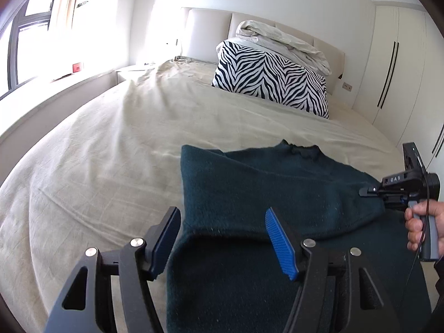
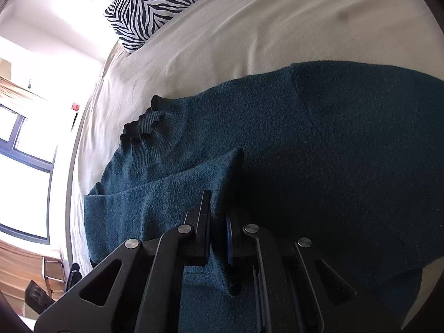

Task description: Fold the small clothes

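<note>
The left gripper (image 1: 222, 238) hovers low over the near end of the dark teal sweater (image 1: 277, 194), jaws spread wide w/ nothing between them — one blue pad (image 1: 280, 242) sits over the knit, the other finger over the sweater's left edge where it meets the cream bedsheet (image 1: 111, 152). The right gripper (image 1: 367, 190) comes in from the right side, held by the person's right hand (image 1: 419, 224) on its handle; its tips meet the sweater's right edge. In the right wrist view the right gripper (image 2: 219, 222) has its jaws pressed nearly together, pinching a raised fold of the sweater (image 2: 305, 152) btw the fingers.

The sweater lies flat on the bed near its foot end, ribbed collar (image 2: 155, 122) pointing toward the headboard (image 1: 249, 25), one part already folded over the body. Plenty of bare sheet to the left of and beyond the sweater. A zebra-print pillow (image 1: 272, 80) w/ a bundled white duvet (image 1: 283, 44) on top sits well apart, against the headboard. White wardrobe doors (image 1: 396, 69) stand at the right, a window (image 1: 27, 27) at the left.
</note>
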The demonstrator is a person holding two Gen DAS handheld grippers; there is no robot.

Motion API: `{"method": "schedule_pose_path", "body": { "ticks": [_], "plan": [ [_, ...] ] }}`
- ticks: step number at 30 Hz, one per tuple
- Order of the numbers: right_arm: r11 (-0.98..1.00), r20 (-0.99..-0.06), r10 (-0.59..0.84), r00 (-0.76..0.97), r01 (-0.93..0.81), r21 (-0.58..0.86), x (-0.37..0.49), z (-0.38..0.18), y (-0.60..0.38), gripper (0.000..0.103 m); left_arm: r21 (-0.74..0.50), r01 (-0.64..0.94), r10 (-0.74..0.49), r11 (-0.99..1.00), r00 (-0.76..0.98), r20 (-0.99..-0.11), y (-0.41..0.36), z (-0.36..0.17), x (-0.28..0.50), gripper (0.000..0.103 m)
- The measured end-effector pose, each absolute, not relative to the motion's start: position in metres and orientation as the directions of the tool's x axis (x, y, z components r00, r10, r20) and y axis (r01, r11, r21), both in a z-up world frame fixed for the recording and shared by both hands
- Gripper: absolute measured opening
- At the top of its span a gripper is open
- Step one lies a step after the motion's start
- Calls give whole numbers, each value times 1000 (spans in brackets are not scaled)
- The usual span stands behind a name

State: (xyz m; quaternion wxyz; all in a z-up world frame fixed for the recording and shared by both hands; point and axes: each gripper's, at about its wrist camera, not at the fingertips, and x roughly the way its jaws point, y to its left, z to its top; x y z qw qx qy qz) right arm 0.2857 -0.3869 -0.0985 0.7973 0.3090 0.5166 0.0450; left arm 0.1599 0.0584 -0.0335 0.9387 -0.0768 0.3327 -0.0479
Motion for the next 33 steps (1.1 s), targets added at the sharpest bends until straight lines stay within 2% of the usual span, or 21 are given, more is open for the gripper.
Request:
{"method": "schedule_pose_path", "body": {
  "ticks": [1,5,8,13,15,17,22,26,30,33],
  "plan": [
    [812,-799,384,462,242,530,286,-95,-387,7,-190,29,-143,981,772,-620,64,-32,168,60],
    [840,-811,360,462,217,497,288,-87,-384,7,-278,25,-208,960,729,-652,83,-31,206,33],
    [854,-808,351,473,193,483,288,-81,-382,7,-284,41,-226,958,717,-659,86,-30,226,26],
    [873,-801,333,497,160,461,285,-75,-379,7,-234,65,-215,970,677,-704,73,-42,264,24],
    [885,-799,322,509,137,444,284,-74,-378,7,-193,66,-191,979,632,-751,67,-60,284,18],
    [887,-792,323,518,126,444,284,-76,-380,7,-167,49,-163,985,594,-788,66,-81,297,16],
    [858,-782,349,516,161,489,285,-93,-399,7,-167,58,-167,984,610,-774,68,-90,299,14],
    [781,-730,423,536,193,594,282,-105,-418,11,-238,39,-212,971,604,-769,78,-81,295,14],
    [783,-723,350,595,238,575,269,-84,-427,14,-230,76,-222,970,655,-722,69,-56,278,18],
    [744,-651,431,624,162,648,262,-67,-415,14,-202,120,-232,972,620,-749,54,-66,273,21]
  ]
}}
